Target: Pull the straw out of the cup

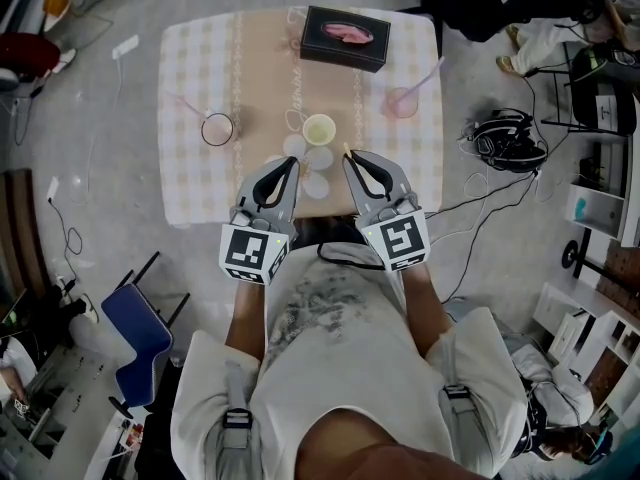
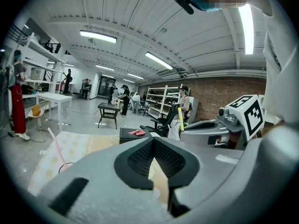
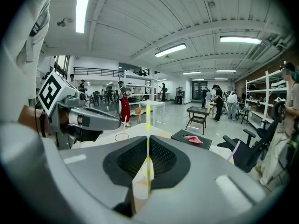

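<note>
My right gripper [image 3: 145, 140] is pinching the thin yellow-and-white plastic straw [image 3: 148, 113]. It stands upright, apparently clear of the small pale-yellow cup [image 1: 319, 128]. My left gripper [image 2: 153, 143] is pressed together, empty. The pull looks done; setting the straw down remains.

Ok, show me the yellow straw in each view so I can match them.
Head view: yellow straw, a sliver at the right gripper tip, centre.
Left gripper view: yellow straw upright, right of centre.
Right gripper view: yellow straw centre, pinched in the jaws.
Shared landmark: black box, beyond it.
</note>
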